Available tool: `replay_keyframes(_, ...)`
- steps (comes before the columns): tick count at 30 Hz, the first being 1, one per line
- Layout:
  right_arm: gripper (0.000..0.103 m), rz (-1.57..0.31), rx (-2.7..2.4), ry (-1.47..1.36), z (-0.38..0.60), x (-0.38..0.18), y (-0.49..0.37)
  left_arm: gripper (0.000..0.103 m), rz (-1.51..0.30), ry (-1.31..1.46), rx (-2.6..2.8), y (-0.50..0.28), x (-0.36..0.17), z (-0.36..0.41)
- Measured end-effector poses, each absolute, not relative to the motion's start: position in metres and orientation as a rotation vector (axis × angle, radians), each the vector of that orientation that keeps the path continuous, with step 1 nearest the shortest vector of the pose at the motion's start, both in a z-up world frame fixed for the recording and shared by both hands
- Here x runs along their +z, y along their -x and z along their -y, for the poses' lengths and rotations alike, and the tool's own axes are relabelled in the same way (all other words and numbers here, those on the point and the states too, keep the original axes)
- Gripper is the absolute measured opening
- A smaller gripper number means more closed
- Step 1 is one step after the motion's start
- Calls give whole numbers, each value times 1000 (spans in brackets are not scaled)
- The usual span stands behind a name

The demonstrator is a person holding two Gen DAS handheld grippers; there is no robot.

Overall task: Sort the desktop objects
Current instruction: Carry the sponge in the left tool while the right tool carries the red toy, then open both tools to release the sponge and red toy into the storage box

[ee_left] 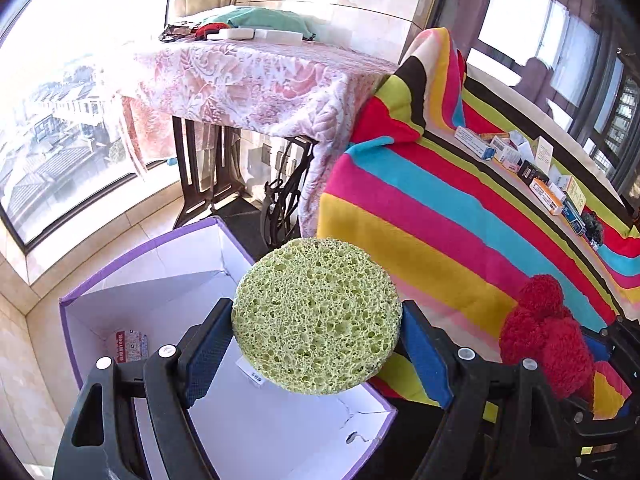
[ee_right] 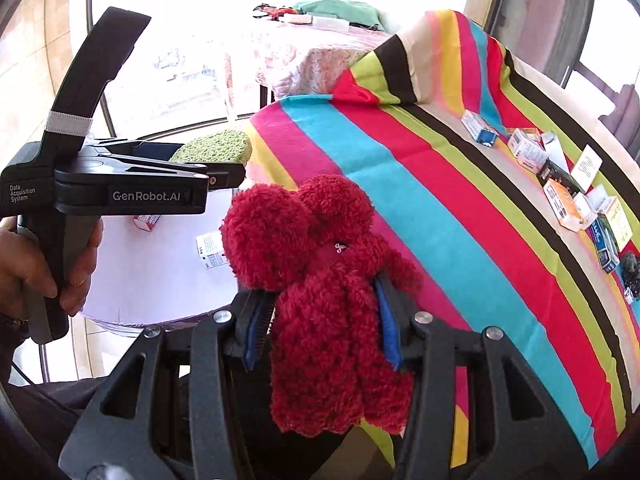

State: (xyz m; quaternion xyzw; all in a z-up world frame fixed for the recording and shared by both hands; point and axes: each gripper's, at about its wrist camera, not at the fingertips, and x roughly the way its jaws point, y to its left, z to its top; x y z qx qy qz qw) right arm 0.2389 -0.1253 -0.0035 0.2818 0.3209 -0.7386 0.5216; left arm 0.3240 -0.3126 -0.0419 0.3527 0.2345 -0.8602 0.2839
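The left claw (ee_left: pixel 316 344) pinches a round green sponge (ee_left: pixel 316 316) by its edges, one blue pad on each side. The sponge is a flat disc, pale yellow-green, pitted all over with irregular open pores. It hangs above a white box with purple edges (ee_left: pixel 224 236), which stands beside the surface; a small red-and-white packet (ee_left: pixel 130 345) lies in one corner of the box, and a white label (ee_left: pixel 250 372) shows on its floor.

The right claw (ee_right: pixel 324 320) is clamped on a red plush toy (ee_right: pixel 320 280), a shaggy thing of looped yarn with two rounded pom-pom lobes on top and a longer body squeezed between the blue pads. It is held over the edge of the surface, which is draped in a striped cloth (ee_right: pixel 420 200) of pink, blue, red, lime and black. Small cartons (ee_right: pixel 560 176) lie scattered further along that cloth. A hand (ee_right: pixel 36 264) grips the left tool's handle.
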Motion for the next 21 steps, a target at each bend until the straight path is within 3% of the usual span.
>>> replay_keyframes(8,52,-896,-1494,-593,190,-38,-305,82,-678,-947,-2100,-378,-77,363)
replay_keyframes(13,64,-917,-1392,-551,201,-54,-330,85,-652,-925,-1969,-383,-80,380)
replay_keyframes(21,75,-685,-1598,-570,158,-17,-262,86,-551,-931,-2038,-354,-67,364)
